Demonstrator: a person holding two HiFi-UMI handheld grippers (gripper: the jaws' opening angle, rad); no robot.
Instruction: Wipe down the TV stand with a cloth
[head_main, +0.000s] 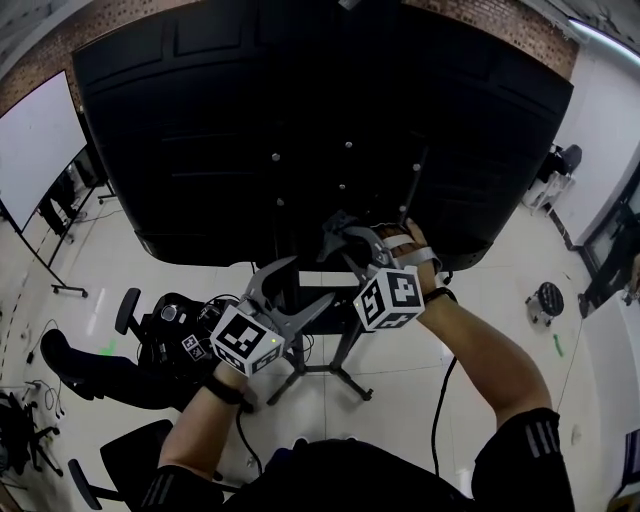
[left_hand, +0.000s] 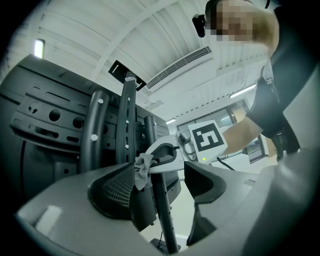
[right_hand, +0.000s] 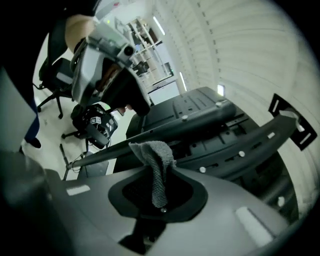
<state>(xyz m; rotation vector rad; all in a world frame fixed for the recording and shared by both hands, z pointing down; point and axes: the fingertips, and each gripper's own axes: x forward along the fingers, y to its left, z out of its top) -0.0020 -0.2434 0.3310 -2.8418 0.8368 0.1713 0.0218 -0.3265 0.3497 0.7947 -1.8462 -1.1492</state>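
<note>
The black back of the TV (head_main: 300, 120) fills the upper head view, on a black stand with splayed legs (head_main: 340, 372). My right gripper (head_main: 337, 236) is up by the stand's column under the TV. It is shut on a small grey cloth (right_hand: 158, 167), whose free end lies against a dark stand bar (right_hand: 175, 131). My left gripper (head_main: 303, 286) is just below and left of it. Its jaws stand open, with the stand's thin pole (left_hand: 162, 210) running between them. The left gripper view also shows the right gripper (left_hand: 156, 161) holding the cloth (left_hand: 142, 169) against the mount rails.
Black office chairs (head_main: 150, 345) stand on the floor at left, and a whiteboard (head_main: 35, 140) on a frame is at far left. A small round stool (head_main: 547, 300) is at right. A black cable (head_main: 438, 400) trails down by the stand legs.
</note>
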